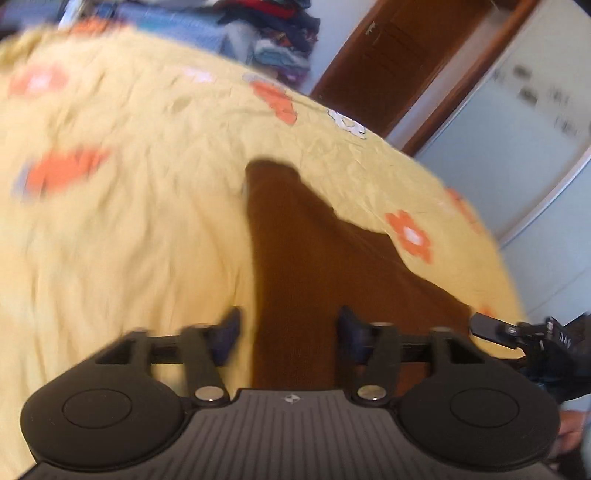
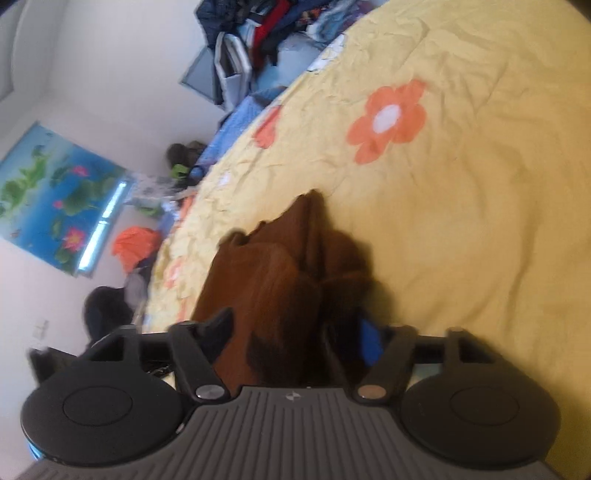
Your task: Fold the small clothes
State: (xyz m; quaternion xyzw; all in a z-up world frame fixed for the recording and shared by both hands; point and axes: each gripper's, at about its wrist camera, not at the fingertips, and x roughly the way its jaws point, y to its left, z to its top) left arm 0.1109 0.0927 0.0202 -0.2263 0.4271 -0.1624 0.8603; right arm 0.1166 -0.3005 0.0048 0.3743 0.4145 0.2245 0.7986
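Yellow flowered bedspread (image 1: 147, 221) fills both frames. Brown garment (image 1: 295, 258) lies centre; left gripper (image 1: 290, 328) and right gripper (image 2: 295, 332) released, jaws straddling it.

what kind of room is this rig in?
Most likely a home bedroom: the brown garment lies on a bed with a yellow flowered bedspread, heaps of clothes are piled beyond it, and a wooden door and a lotus poster sit on the walls.
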